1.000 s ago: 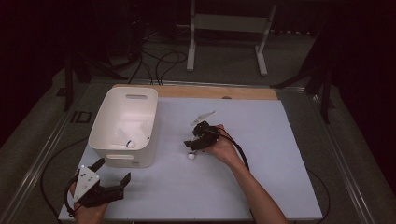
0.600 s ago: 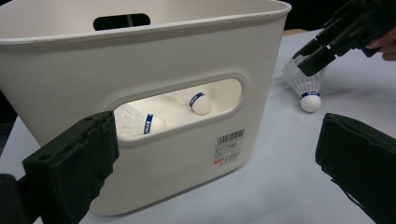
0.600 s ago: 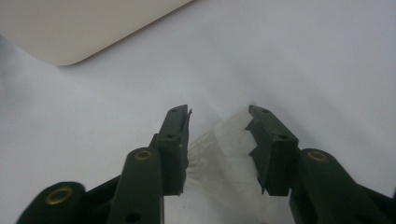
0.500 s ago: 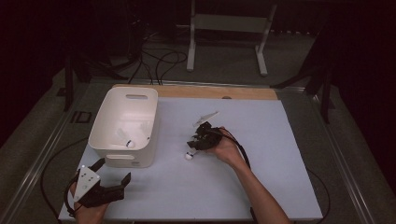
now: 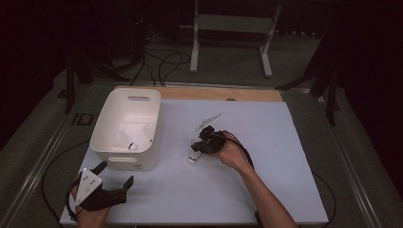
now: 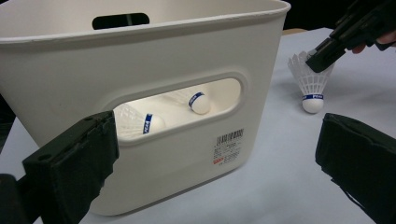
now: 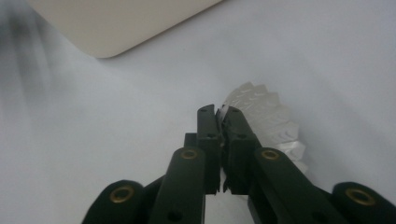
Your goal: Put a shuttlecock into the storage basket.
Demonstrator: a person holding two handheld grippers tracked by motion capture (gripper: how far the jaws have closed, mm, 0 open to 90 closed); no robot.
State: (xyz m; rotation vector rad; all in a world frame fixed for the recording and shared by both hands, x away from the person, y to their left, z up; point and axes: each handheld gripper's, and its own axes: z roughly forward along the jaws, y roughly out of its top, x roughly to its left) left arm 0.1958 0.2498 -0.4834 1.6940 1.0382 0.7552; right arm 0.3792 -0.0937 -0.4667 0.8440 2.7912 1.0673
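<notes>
The right gripper (image 5: 199, 146) has just been closing and now pinches the feather skirt of a white shuttlecock (image 6: 310, 84), the rim of the skirt caught between its two black jaws, as the right gripper view shows with the jaws almost together on the white lattice (image 7: 261, 119). This shuttlecock stands with its long axis near upright: the rounded cork points down and rests on the pale table (image 5: 266, 190), the open skirt points up into the jaw tips just above it. A blue band runs round it just above the cork, with white lettering too small to read for certain. The left gripper (image 5: 111, 183) is held low at the near edge of the table, its jaws spread wide with nothing between them, and it points at the near wall of a white tub (image 6: 140, 56) just ahead of it. Through the handle slot in that wall two more shuttlecocks (image 6: 187, 100) lie on their sides inside the tub, each with the same blue band, which makes three shuttlecocks counted in all. One tub stands there; a small white sticker with a barcode and fine print sits low on its near wall, its text unreadable. The held shuttlecock stands beside the tub, well apart from the left gripper.
</notes>
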